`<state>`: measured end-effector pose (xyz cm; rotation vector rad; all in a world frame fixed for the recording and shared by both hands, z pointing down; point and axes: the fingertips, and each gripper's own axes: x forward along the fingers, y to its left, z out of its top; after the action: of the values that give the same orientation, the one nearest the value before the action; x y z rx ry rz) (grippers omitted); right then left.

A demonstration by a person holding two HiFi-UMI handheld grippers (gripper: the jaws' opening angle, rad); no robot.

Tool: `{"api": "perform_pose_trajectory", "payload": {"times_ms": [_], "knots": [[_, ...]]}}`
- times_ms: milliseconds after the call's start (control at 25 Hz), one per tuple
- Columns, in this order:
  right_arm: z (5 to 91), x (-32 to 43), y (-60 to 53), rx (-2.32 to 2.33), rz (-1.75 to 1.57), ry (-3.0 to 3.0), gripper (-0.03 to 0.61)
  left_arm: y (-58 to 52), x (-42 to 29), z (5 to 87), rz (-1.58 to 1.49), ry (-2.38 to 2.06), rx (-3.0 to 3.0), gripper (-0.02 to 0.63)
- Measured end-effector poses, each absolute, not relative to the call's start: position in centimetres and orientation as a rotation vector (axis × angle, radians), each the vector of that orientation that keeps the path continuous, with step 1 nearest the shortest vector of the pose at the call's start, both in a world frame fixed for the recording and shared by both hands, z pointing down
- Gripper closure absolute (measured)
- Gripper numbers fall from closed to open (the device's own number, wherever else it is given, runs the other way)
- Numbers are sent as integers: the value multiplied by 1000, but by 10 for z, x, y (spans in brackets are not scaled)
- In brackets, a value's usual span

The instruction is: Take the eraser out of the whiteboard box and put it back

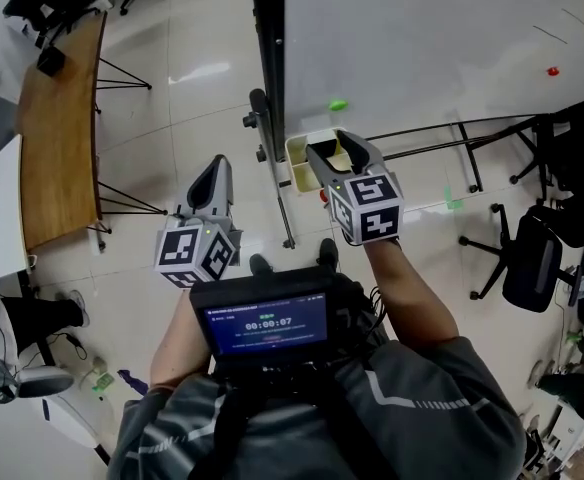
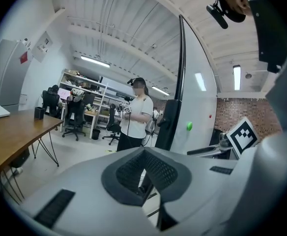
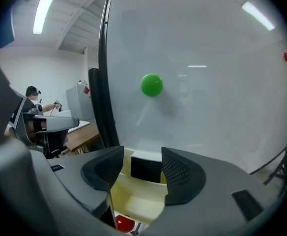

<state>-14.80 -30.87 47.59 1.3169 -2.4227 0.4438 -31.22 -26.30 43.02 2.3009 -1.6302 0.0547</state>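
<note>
Looking down in head view: right gripper over the whiteboard box, left gripper off aside above open floor. Left gripper view: jaws together, nothing btwn. Right gripper view: jaws wide, dark eraser in box's far compartment, lined up btwn pads, not touching.

We are locating the box sitting against the whiteboard. The eraser is lying in its compartment nearest the board. The desk is standing well left.
</note>
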Motion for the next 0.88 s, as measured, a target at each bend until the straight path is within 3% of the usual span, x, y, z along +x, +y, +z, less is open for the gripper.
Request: {"api": "perform_pose_trajectory", "payload": {"times_ms": [880], "knots": [[508,-150,-321,1373,443,-2245,287,-270,-297,474,110,-1559,2276,581]]}}
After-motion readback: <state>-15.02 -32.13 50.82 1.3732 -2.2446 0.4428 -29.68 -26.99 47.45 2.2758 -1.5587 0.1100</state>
